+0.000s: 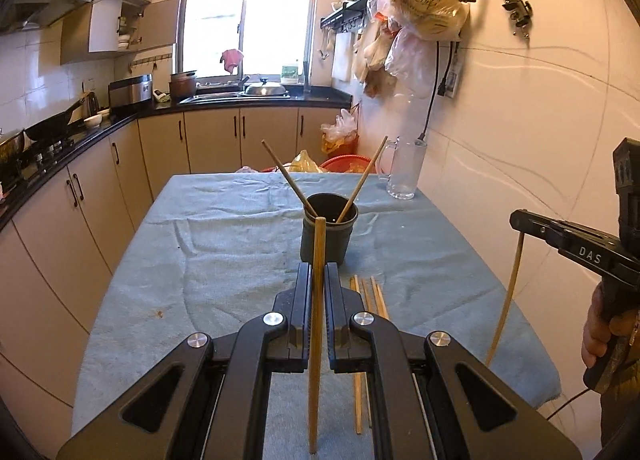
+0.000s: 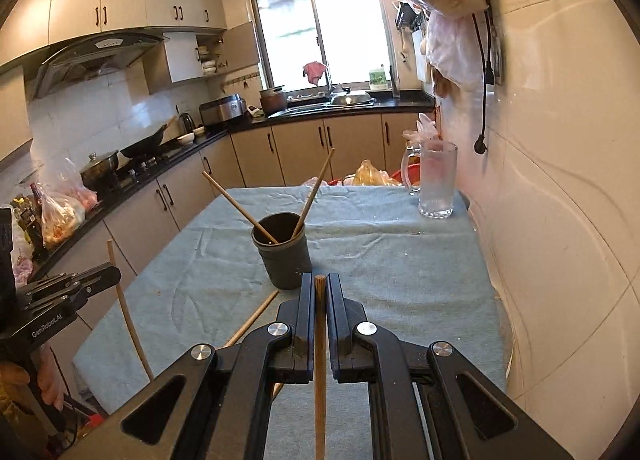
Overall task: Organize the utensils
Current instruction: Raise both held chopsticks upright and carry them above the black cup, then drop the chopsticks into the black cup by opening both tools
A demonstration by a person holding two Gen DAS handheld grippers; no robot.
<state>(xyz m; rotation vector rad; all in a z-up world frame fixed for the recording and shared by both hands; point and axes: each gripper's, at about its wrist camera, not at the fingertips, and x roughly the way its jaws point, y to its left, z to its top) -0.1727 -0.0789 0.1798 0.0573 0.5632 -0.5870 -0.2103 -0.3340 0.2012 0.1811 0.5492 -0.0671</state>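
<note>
A dark cup (image 1: 327, 234) stands mid-table on the blue cloth with two chopsticks leaning out of it. My left gripper (image 1: 318, 268) is shut on a wooden chopstick (image 1: 316, 340), held upright just short of the cup. Several loose chopsticks (image 1: 374, 296) lie on the cloth to its right. At the right edge the right gripper (image 1: 517, 219) holds a chopstick hanging down. In the right wrist view my right gripper (image 2: 320, 278) is shut on a chopstick (image 2: 320, 360) near the cup (image 2: 284, 256). The left gripper (image 2: 112, 274) shows at the left with its chopstick.
A glass mug (image 1: 404, 171) stands at the table's far right corner by the tiled wall. A loose chopstick (image 2: 256, 316) lies on the blue cloth (image 2: 400, 260). Kitchen counters with a wok and pots run along the left. Plastic bags (image 1: 428, 7) hang on the wall.
</note>
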